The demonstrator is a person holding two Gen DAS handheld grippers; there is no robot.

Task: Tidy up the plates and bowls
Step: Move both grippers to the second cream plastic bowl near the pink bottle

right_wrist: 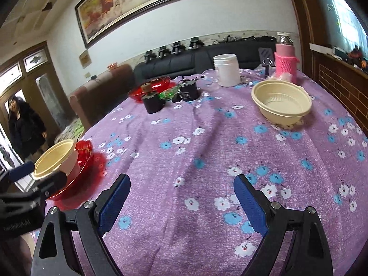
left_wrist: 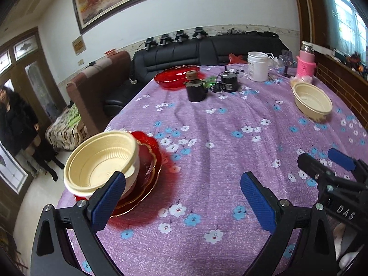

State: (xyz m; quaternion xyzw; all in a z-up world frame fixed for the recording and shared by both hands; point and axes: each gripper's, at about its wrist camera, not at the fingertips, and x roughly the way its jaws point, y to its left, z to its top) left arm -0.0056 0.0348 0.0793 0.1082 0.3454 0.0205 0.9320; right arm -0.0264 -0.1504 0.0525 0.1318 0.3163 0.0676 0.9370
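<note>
A cream plastic bowl (left_wrist: 103,161) stands in a red glass plate (left_wrist: 147,184) at the table's near left edge; the right wrist view shows the same cream bowl (right_wrist: 55,158) on its red plate (right_wrist: 80,168). A second cream bowl (left_wrist: 312,101) (right_wrist: 281,101) sits alone at the far right. A red glass dish (left_wrist: 176,76) (right_wrist: 151,87) lies at the far side. My left gripper (left_wrist: 181,197) is open, its left finger just in front of the stacked bowl. My right gripper (right_wrist: 181,204) is open over bare cloth, and the left view shows this right gripper (left_wrist: 322,161) at the right.
A purple flowered cloth (left_wrist: 207,138) covers the table. At the back stand a black mug (left_wrist: 195,89), a black jar (left_wrist: 227,84), a white tub (left_wrist: 257,66) and a pink-sleeved bottle (left_wrist: 306,64). A black sofa (left_wrist: 184,53) lies behind. A person (left_wrist: 16,124) stands at the left doorway.
</note>
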